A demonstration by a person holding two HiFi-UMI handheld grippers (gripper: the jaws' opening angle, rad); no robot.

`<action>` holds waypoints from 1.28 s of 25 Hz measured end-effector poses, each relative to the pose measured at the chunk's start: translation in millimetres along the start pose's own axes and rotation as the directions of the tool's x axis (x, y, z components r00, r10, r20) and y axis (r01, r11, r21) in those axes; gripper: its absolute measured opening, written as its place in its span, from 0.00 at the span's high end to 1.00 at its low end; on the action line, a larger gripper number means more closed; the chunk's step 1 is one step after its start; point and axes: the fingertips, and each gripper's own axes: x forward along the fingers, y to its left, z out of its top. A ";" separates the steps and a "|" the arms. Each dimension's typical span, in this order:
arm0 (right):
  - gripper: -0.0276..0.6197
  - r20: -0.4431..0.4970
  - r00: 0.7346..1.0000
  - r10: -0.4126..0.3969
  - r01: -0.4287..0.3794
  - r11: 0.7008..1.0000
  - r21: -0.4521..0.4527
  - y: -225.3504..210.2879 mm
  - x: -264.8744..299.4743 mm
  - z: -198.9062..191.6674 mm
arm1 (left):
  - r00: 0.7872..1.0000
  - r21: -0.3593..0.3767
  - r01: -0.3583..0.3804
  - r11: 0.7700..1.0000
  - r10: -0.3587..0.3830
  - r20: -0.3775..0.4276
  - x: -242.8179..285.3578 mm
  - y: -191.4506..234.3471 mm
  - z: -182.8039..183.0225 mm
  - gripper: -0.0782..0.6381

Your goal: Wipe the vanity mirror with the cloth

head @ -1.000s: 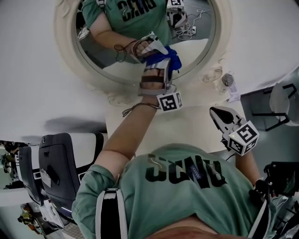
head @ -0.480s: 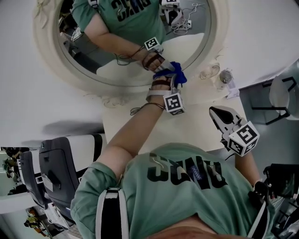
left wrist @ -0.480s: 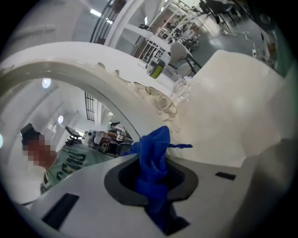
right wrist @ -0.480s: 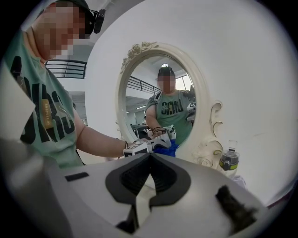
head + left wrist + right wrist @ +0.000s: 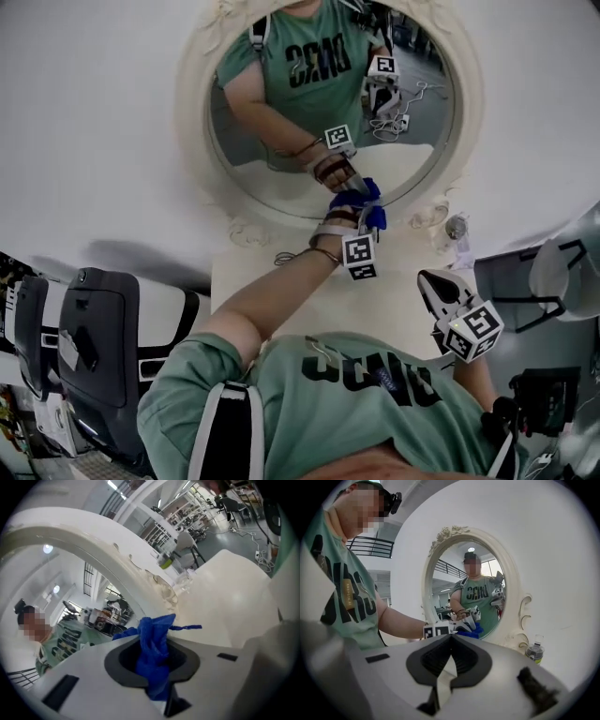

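Note:
The oval vanity mirror (image 5: pixel 309 122) in an ornate cream frame (image 5: pixel 197 150) hangs on the white wall above a cream table (image 5: pixel 272 291). My left gripper (image 5: pixel 360 212) is shut on a bunched blue cloth (image 5: pixel 364 199), which is pressed to the glass at its lower right, close to the rim. In the left gripper view the cloth (image 5: pixel 154 627) sticks out between the jaws of the left gripper (image 5: pixel 152 660), next to the frame (image 5: pixel 108 550). My right gripper (image 5: pixel 429 278) is held over the table's right side, shut and empty. The right gripper view shows the mirror (image 5: pixel 464 592), the cloth (image 5: pixel 471 631) and that gripper (image 5: pixel 451 637).
A small bottle (image 5: pixel 457 226) stands on the table right of the mirror's foot, also the bottle (image 5: pixel 534 651) in the right gripper view. A black chair (image 5: pixel 103 347) is at the left and a white chair (image 5: pixel 562 272) at the right.
The head view has swung so that the whole mirror shows. The left gripper with the cloth has slid down the glass toward the bottom rim. The right gripper has barely moved.

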 end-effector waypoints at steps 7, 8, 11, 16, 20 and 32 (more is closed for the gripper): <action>0.95 0.021 1.000 0.010 -0.009 0.999 -0.046 -0.9 -1.8 18.3 | 0.853 -0.128 -0.498 0.858 0.511 0.106 -170.5 204.9 23.9 0.79; 0.95 0.029 1.000 0.013 -0.011 0.999 -0.051 2.5 -1.6 20.5 | 0.801 -0.120 -0.579 0.807 0.590 0.103 -203.6 237.2 22.9 0.79; 0.95 0.049 0.999 0.017 -0.014 0.999 -0.049 11.3 -2.3 23.2 | 0.642 -0.063 -0.763 0.644 0.765 0.055 -283.1 316.9 9.3 0.79; 0.95 0.065 0.998 0.018 -0.016 0.999 -0.033 4.1 -4.2 23.6 | 0.499 0.052 -0.863 0.503 0.863 -0.070 -312.7 374.4 -16.3 0.78; 0.95 0.071 0.997 0.021 -0.019 0.999 -0.032 3.1 -4.2 24.4 | 0.416 0.119 -0.899 0.420 0.907 -0.062 -312.8 381.1 -11.9 0.78; 0.95 0.038 0.999 0.017 -0.016 0.999 -0.042 3.6 -5.0 21.4 | 0.169 0.063 -0.983 0.170 0.985 -0.022 -319.3 384.5 -7.1 0.80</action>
